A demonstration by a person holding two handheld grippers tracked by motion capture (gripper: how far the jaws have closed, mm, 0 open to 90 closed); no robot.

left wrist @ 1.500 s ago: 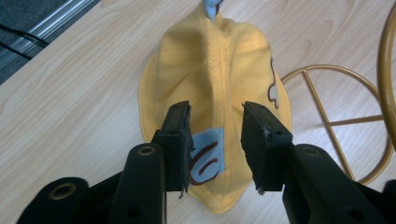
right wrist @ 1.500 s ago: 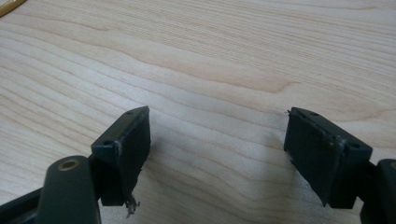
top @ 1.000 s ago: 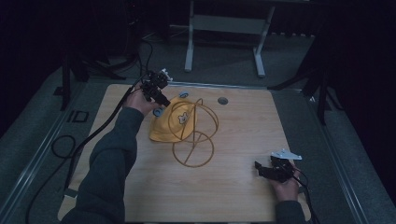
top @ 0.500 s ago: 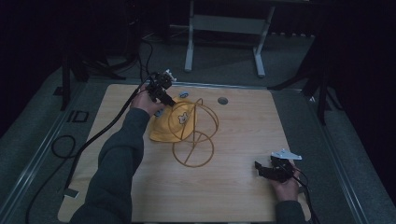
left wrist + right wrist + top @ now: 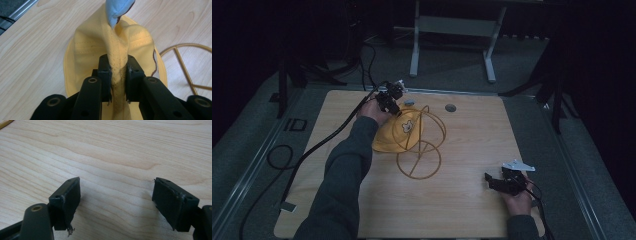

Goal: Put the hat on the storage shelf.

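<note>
A yellow cloth hat [image 5: 399, 131] with a small bear patch lies at the table's far left, partly inside a gold wire stand [image 5: 419, 145]. My left gripper [image 5: 391, 102] is at the hat's far edge, shut on a pinched fold of the yellow fabric [image 5: 117, 67]. In the left gripper view the fold rises between the jaws and a light blue piece [image 5: 116, 7] shows at the top. The stand's ring [image 5: 186, 67] lies to the right there. My right gripper [image 5: 497, 183] rests low at the near right of the table, open, with bare wood between its pads [image 5: 67, 195].
The wooden table [image 5: 472, 135] has two small round dark fittings [image 5: 450, 107] near its far edge. A black cable [image 5: 312, 150] trails from the left gripper off the table's left side. A metal frame stand [image 5: 452, 30] is on the floor beyond the table.
The left hand and its gripper have shifted a little toward the far right, drawing the hat's edge along. The right gripper has stayed in place.
</note>
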